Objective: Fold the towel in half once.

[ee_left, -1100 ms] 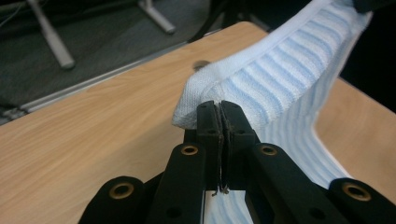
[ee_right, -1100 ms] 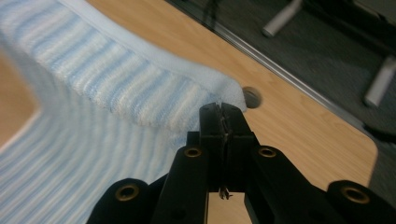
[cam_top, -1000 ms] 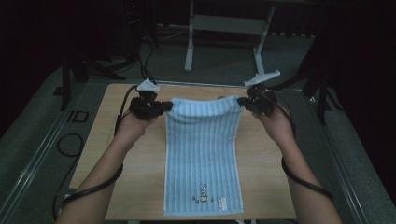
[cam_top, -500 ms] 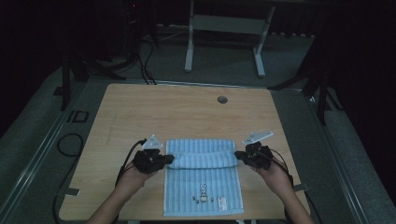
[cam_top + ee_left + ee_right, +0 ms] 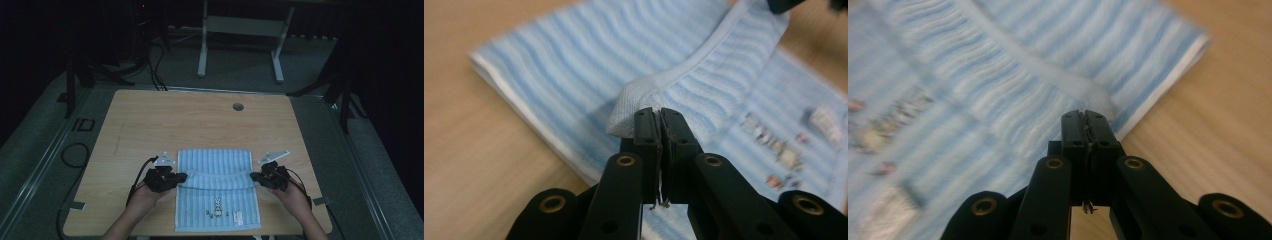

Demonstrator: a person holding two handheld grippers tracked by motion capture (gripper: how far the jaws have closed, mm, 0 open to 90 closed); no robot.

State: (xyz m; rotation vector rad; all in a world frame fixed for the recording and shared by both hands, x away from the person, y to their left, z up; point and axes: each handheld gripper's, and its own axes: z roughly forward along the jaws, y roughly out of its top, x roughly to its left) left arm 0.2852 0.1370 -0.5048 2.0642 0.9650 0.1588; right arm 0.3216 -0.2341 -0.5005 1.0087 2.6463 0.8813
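Note:
A light blue striped towel [image 5: 216, 187] lies on the wooden table [image 5: 150, 120], its far part folded back toward the person over the near part. A small rabbit picture and a label sit near its front hem. My left gripper [image 5: 181, 176] pinches the folded edge's left corner, and in the left gripper view the jaws [image 5: 659, 116] are shut on the towel's white hem [image 5: 634, 100]. My right gripper [image 5: 254, 176] holds the opposite corner, its jaws [image 5: 1086, 119] shut on the towel [image 5: 1013, 75]. The held edge spans between both grippers, low over the towel.
A round cable hole [image 5: 238, 106] sits near the table's far edge. Beyond the table stands a white metal frame [image 5: 240, 30] on a grey floor, with black cables [image 5: 150, 65] at the left. The person's forearms enter from the bottom.
Both grippers have carried the towel's far edge from the table's back toward the person and down, folding it over itself. In the last half second they barely moved.

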